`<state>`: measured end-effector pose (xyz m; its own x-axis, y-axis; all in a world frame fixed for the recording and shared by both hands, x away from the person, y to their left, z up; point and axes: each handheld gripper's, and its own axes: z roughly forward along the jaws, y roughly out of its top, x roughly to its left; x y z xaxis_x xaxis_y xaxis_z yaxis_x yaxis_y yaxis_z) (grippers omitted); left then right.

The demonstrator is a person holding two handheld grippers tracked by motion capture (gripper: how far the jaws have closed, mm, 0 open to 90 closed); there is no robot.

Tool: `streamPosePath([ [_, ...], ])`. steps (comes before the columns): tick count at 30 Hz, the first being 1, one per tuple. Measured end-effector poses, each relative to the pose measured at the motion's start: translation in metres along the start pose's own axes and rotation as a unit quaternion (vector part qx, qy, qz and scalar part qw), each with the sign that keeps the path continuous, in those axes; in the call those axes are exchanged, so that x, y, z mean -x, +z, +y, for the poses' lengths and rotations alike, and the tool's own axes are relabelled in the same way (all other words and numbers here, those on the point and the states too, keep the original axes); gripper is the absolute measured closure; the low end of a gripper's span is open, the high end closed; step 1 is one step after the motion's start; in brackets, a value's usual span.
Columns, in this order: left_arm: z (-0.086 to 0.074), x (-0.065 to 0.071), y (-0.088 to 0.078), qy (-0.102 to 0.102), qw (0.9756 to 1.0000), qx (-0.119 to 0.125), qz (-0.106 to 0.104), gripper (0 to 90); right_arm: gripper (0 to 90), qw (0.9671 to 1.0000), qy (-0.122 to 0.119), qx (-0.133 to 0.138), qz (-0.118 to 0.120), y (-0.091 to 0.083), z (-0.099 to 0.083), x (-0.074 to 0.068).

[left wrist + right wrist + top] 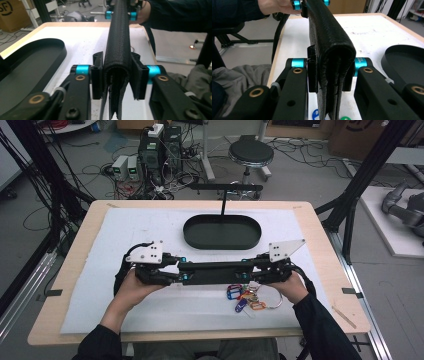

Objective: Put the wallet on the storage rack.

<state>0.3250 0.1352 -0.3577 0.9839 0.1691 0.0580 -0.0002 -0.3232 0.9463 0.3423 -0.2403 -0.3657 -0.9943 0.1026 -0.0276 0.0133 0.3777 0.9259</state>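
A long black folded leather case (214, 273) hangs level above the white mat, spanning both grippers. My left gripper (182, 270) holds its left end, and its pads press the case's sides (117, 37) in the left gripper view (117, 75). My right gripper (246, 269) holds the other end; in the right gripper view (329, 72) its pads clamp the case (324, 32), whose layered edge faces the camera. Both hands sit near the table's front edge.
A bunch of keys with coloured tags (247, 297) lies on the white mat just below the right gripper. A black oval tray (221, 245) with a T-shaped stand sits behind the case. A stool and cables stand on the floor beyond the table.
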Motion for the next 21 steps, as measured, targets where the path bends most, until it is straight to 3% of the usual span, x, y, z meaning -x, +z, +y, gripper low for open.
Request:
streamPosePath([
  [2, -0.002, -0.001, 0.001, -0.008, 0.9999, 0.01, 0.009, 56.6, 74.7, 0.9999, -0.003, 0.003, -0.01, 0.0, 0.001, -0.001],
  [6, -0.007, -0.003, 0.005, -0.02, 0.9996, 0.008, 0.018, 51.4, 74.8, 0.9999, 0.002, 0.012, -0.011, -0.002, 0.0, -0.001],
  [8, -0.009, -0.003, 0.006, -0.017, 0.9992, 0.028, 0.021, 52.0, 74.7, 0.9997, 0.008, 0.02, -0.006, -0.004, -0.001, 0.001],
  [12, -0.011, -0.003, 0.007, -0.013, 0.998, 0.056, 0.025, 62.4, 74.7, 0.9993, 0.019, 0.031, -0.001, -0.007, -0.002, 0.003],
  [16, -0.012, -0.003, 0.007, -0.016, 0.9973, 0.066, 0.026, 64.2, 74.7, 0.9991, 0.024, 0.035, 0.0, -0.008, -0.003, 0.004],
  [19, -0.012, -0.004, 0.008, -0.03, 0.9968, 0.071, 0.022, 61.2, 74.7, 0.9991, 0.026, 0.035, 0.003, -0.009, -0.003, 0.004],
  [21, -0.011, -0.003, 0.009, -0.026, 0.9971, 0.069, 0.019, 60.9, 74.7, 0.9992, 0.025, 0.032, 0.004, -0.008, -0.003, 0.004],
])
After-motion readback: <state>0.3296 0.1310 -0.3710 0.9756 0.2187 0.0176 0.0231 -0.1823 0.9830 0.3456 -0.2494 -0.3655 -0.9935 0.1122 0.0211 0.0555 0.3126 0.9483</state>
